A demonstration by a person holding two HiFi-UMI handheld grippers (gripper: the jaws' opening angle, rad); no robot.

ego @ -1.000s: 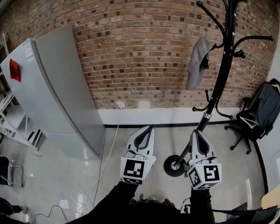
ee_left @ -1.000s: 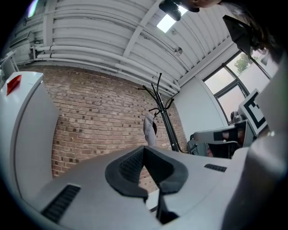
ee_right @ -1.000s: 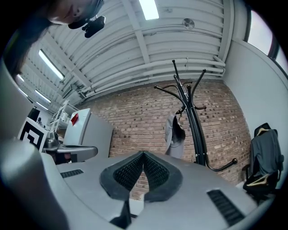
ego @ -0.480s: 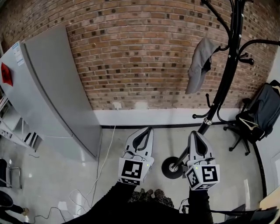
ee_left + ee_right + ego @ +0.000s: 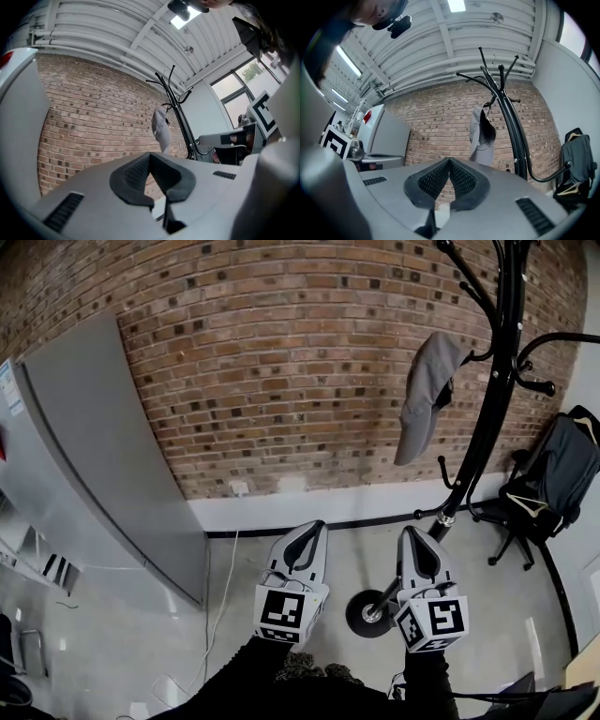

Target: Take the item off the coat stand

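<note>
- You edged closer to the coat stand (image 5: 466, 465) and its hanging cap (image 5: 427, 390).
- Your left gripper (image 5: 314, 525) and right gripper (image 5: 412, 532) stayed low, jaws together, empty.

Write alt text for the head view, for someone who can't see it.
A grey cap hangs from a hook of a black coat stand in front of a brick wall. Below it, the person's left tongs and right tongs point toward the stand, both shut and empty, not touching the cap.
</note>
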